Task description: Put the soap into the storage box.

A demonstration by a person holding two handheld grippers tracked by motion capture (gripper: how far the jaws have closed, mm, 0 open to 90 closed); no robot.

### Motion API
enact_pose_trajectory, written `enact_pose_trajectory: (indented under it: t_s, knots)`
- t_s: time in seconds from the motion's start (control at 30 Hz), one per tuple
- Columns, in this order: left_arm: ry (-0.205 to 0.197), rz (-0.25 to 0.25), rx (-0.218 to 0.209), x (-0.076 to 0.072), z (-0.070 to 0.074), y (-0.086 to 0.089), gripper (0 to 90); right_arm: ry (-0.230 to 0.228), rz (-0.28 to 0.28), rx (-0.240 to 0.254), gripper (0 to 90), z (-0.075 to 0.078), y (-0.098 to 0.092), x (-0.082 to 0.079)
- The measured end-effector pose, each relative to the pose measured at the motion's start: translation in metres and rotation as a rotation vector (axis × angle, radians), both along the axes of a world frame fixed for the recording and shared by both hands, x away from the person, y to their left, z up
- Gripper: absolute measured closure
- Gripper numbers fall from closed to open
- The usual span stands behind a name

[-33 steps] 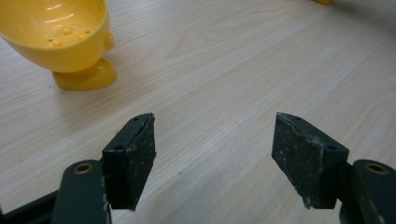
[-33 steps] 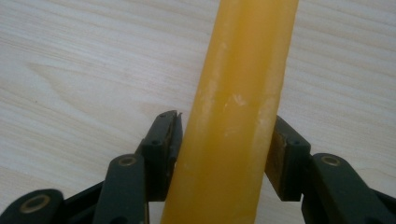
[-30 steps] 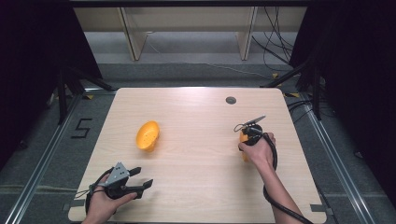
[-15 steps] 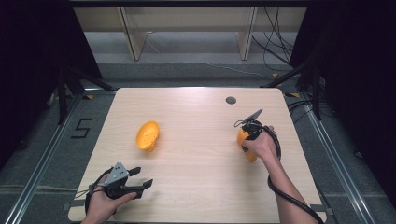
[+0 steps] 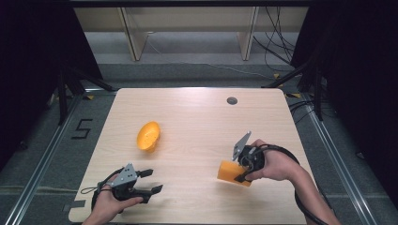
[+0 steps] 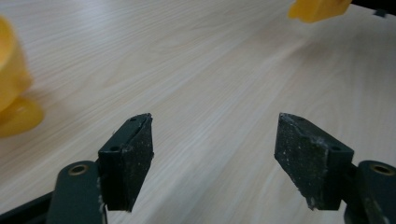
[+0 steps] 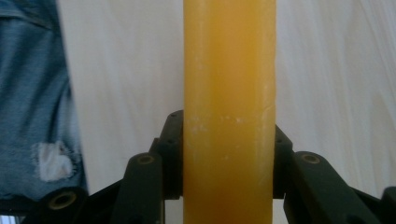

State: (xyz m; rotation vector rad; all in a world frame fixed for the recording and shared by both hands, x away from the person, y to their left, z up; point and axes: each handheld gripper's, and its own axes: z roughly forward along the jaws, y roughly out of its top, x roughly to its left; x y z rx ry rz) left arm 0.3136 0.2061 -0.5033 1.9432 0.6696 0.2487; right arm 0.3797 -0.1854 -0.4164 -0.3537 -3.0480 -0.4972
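A black "5" [image 5: 80,129] marks the floor left of the pale wood tabletop [image 5: 197,117]. The right hand-held gripper [image 5: 241,171] clamps an orange block [image 5: 231,172]; the left hand-held gripper [image 5: 150,181] gapes wide, empty.

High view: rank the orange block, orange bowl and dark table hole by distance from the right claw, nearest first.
1. orange block: clamped in the right claw, front right of the table.
2. orange bowl: tipped on its side, left of centre.
3. dark table hole: far edge, right of centre; nearly as close as the bowl, so 2 and 3 are a near tie.
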Motion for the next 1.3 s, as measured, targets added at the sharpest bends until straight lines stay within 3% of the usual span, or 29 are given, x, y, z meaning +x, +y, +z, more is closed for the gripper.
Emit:
enact_pose_trajectory:
  t_s: [0.07,0.1,0.13,0.2,0.23,0.27,0.3,0.33,0.37,0.4,0.43,0.5,0.53,0.6,0.63,0.7,0.83,0.87,0.97,1.0,1.13,1.3]
  knots:
    - [-0.011,-0.054,-0.004,0.000,0.005,-0.011,26.9,-0.014,0.019,-0.014,61.6,0.005,0.008,-0.013]
    - [-0.011,-0.054,-0.004,0.000,0.005,-0.011,26.8,-0.014,0.019,-0.014,61.6,0.005,0.008,-0.013]
    - [-0.024,-0.098,0.014,0.001,0.007,-0.015,26.8,-0.036,0.080,0.003,61.6,0.006,0.014,-0.018]
    - [-0.021,-0.154,0.022,0.001,0.009,-0.027,26.8,-0.041,0.068,-0.016,61.6,0.012,0.024,-0.030]
    - [-0.032,-0.174,0.026,0.002,0.010,-0.032,26.8,-0.044,0.094,-0.003,61.6,0.012,0.033,-0.035]
    - [-0.038,-0.217,0.030,0.002,0.011,-0.043,26.7,-0.036,0.101,-0.008,61.6,0.012,0.038,-0.038]
    - [-0.038,-0.217,0.030,0.002,0.011,-0.043,26.4,-0.034,0.101,-0.013,61.6,0.012,0.042,-0.039]
    - [-0.046,-0.280,0.044,0.002,0.013,-0.054,26.2,-0.031,0.109,-0.018,61.6,0.012,0.047,-0.042]
    - [-0.046,-0.280,0.044,0.002,0.013,-0.054,26.1,-0.031,0.152,-0.008,61.6,0.011,0.049,-0.040]
    - [-0.059,-0.325,0.060,0.001,0.015,-0.063,26.0,-0.029,0.150,-0.005,61.6,0.010,0.053,-0.040]
    - [-0.059,-0.325,0.060,0.001,0.015,-0.063,26.0,-0.029,0.150,-0.005,61.6,0.010,0.053,-0.040]
    - [-0.083,-0.361,0.081,0.000,0.017,-0.071,26.0,-0.031,0.215,0.008,61.6,0.005,0.060,-0.038]
    - [-0.085,-0.376,0.075,0.000,0.019,-0.078,26.0,-0.026,0.186,-0.020,61.6,0.002,0.065,-0.040]
    - [-0.085,-0.393,0.070,0.000,0.019,-0.084,26.0,-0.025,0.200,-0.015,61.6,0.001,0.066,-0.039]
    - [-0.097,-0.404,0.082,0.000,0.020,-0.088,26.0,-0.015,0.170,-0.042,61.6,0.000,0.069,-0.041]
    - [-0.090,-0.436,0.078,-0.001,0.021,-0.097,26.3,-0.032,0.221,-0.038,61.6,-0.003,0.074,-0.039]
    - [-0.084,-0.436,0.069,-0.001,0.018,-0.103,31.2,-0.042,0.256,-0.023,61.5,-0.006,0.077,-0.038]
    - [-0.089,-0.429,0.071,-0.001,0.018,-0.104,32.6,-0.035,0.226,-0.036,61.5,-0.005,0.076,-0.040]
    - [-0.077,-0.442,0.068,-0.002,0.016,-0.106,33.3,-0.031,0.216,-0.052,61.5,-0.006,0.077,-0.043]
    - [-0.074,-0.441,0.061,-0.003,0.016,-0.107,33.3,-0.044,0.267,-0.034,61.5,-0.007,0.080,-0.041]
    - [-0.077,-0.445,0.062,-0.003,0.016,-0.109,33.5,-0.033,0.240,-0.058,61.5,-0.005,0.083,-0.045]
    - [-0.048,-0.428,0.016,-0.003,0.015,-0.112,35.9,-0.045,0.263,-0.065,61.5,-0.007,0.088,-0.046]
